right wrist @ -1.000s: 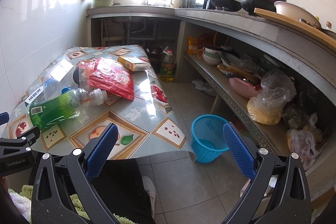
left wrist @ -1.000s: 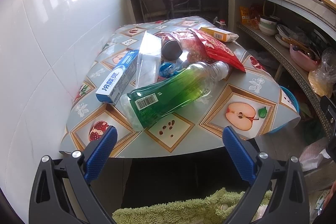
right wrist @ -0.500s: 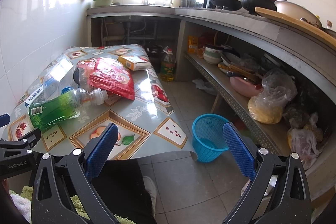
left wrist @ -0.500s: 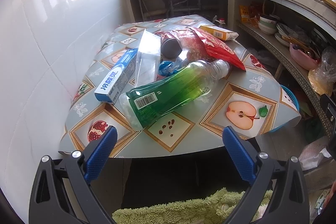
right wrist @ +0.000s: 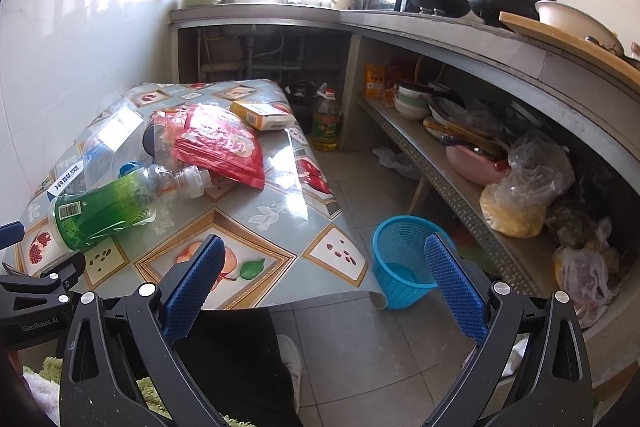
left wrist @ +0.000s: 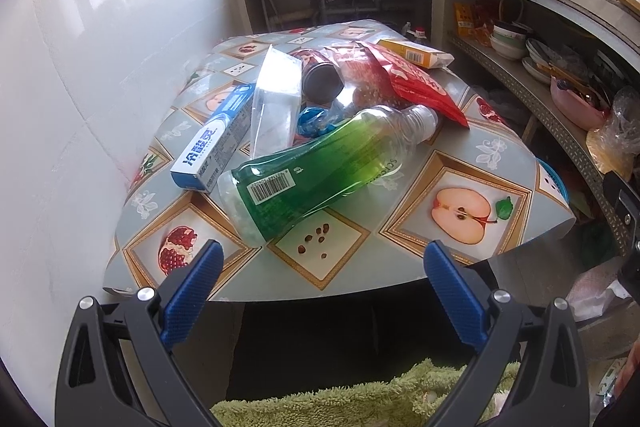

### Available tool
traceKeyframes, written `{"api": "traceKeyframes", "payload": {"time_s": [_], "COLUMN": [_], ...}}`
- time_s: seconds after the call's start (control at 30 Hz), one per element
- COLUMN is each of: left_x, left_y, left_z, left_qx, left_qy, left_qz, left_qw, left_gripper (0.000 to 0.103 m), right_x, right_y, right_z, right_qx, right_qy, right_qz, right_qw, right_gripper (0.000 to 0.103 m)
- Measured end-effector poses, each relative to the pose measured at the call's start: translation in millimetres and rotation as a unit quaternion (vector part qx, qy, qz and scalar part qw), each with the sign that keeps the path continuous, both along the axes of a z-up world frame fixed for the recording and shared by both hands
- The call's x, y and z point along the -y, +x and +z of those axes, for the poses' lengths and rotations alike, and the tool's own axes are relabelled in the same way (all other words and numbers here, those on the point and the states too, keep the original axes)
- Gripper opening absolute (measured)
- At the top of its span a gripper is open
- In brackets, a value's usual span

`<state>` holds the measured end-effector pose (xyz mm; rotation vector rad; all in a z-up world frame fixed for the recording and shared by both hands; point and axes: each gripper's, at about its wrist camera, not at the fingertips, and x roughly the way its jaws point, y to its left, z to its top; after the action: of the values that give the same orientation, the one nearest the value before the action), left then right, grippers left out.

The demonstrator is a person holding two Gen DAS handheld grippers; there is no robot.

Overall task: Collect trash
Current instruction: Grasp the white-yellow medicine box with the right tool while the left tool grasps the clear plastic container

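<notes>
Left claw (left wrist: 322, 263): spread wide, empty, held short of the near edge of the desk (left wrist: 400, 279), aimed at the heap. Right claw (right wrist: 320, 259): likewise wide and empty, hanging off the desk's near right corner, with the floor and the blue basket (right wrist: 400, 247) seen between its fingers.

Progress: nothing collected as far as can be judged. Basket standing on the floor just off the desk's right corner, upright, inside apparently bare. All trash lying on the desk; no item gripped. Whole job outstanding: each piece to be lifted and dropped into the basket.

Condition of the trash, nearest first:
- Plastic bottle (left wrist: 320, 171), on its side, green label, barcode toward the left claw, neck pointing away to the right, no cap visible. Looks empty and light; smooth and round, likely to roll or slip under a careless grip.
- Toothpaste box (left wrist: 212, 151), blue and white, beside the bottle's base on the wall side.
- Clear plastic bag (left wrist: 274, 103), propped among the others.
- Dark round can (left wrist: 322, 81) behind the bag, end-on.
- Red snack bag (left wrist: 412, 83), flat and crinkled, partly over the bottle's neck.
- Yellow carton (left wrist: 416, 53) farthest back.

Items overlapping; lifting one may well disturb its neighbours.
</notes>
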<state>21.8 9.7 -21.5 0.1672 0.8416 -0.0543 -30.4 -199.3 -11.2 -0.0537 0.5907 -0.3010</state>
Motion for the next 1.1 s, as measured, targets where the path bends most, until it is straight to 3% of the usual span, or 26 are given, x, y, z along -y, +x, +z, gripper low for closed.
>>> {"api": "traceKeyframes", "payload": {"time_s": [0.3, 0.53, 0.77, 0.9, 1.1], "left_x": [-4.9, -7.0, -24.7, -42.1, -64.3], "left_y": [9.7, 24.5, 40.3, 57.2, 97.5], "left_z": [-1.5, 1.0, 6.8, 13.4, 22.5], "left_qx": [0.010, 0.030, 0.070, 0.100, 0.106], "left_qy": [-0.020, -0.023, -0.092, -0.129, -0.129], "left_qz": [-0.017, -0.106, -0.144, -0.138, -0.095], "left_qw": [0.9996, 0.9937, 0.9827, 0.9769, 0.9814], "left_gripper": [0.099, 0.099, 0.099, 0.099, 0.099], "right_x": [-4.6, -7.9, -6.6, -0.8, 12.9], "right_y": [19.3, 41.8, 65.2, 81.0, 112.6], "right_z": [-4.8, -8.0, -9.2, -9.9, -5.4], "right_qx": [-0.010, -0.010, 0.001, 0.007, 0.006], "right_qy": [0.009, 0.034, 0.059, 0.076, 0.119], "right_qz": [0.016, 0.031, 0.047, 0.055, 0.079], "right_qw": [1.000, 0.999, 0.997, 0.996, 0.990], "right_gripper": [0.095, 0.095, 0.095, 0.095, 0.095]}}
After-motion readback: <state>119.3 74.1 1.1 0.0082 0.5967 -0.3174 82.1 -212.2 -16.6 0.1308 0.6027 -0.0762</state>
